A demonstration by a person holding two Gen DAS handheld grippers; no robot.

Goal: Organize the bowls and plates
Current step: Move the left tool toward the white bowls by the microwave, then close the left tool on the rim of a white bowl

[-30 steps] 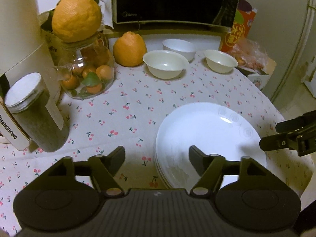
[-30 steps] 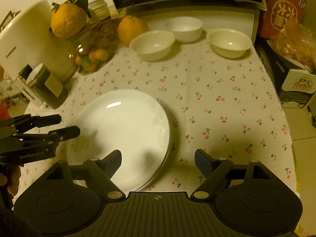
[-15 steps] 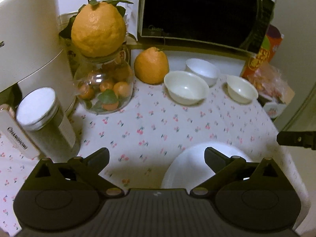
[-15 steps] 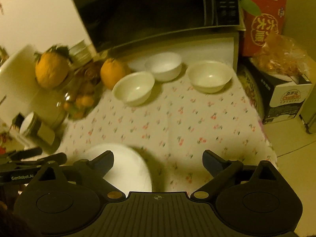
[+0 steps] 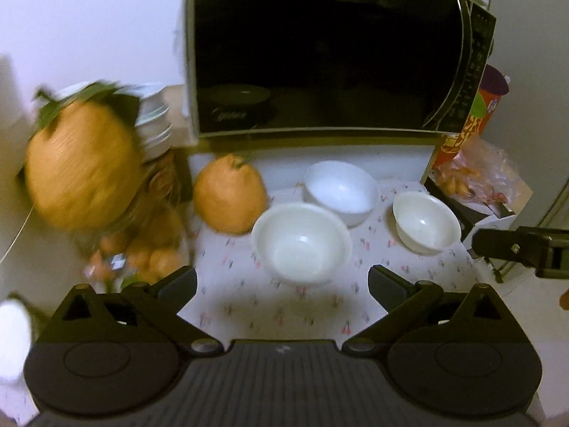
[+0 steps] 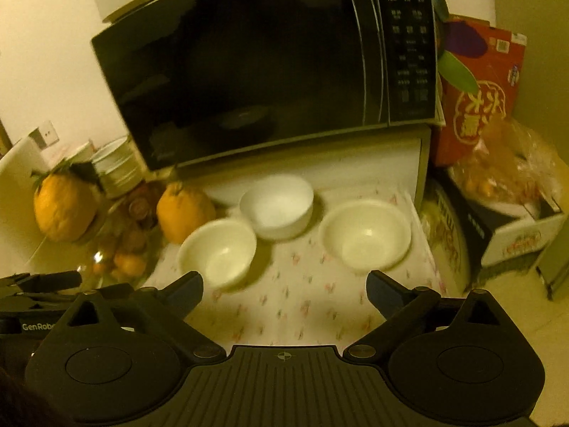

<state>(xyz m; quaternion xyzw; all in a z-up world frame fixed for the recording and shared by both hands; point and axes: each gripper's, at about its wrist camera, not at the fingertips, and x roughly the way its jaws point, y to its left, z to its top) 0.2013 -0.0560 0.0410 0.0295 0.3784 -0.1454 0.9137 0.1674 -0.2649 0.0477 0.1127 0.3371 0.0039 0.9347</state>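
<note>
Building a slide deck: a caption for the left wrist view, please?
Open left tool faces three empty white bowls before a microwave.

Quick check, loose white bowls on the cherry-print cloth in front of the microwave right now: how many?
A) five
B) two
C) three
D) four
C: three separate white bowls sit on the cloth, the near-left bowl, the back bowl and the right bowl, none nested in another.
</note>
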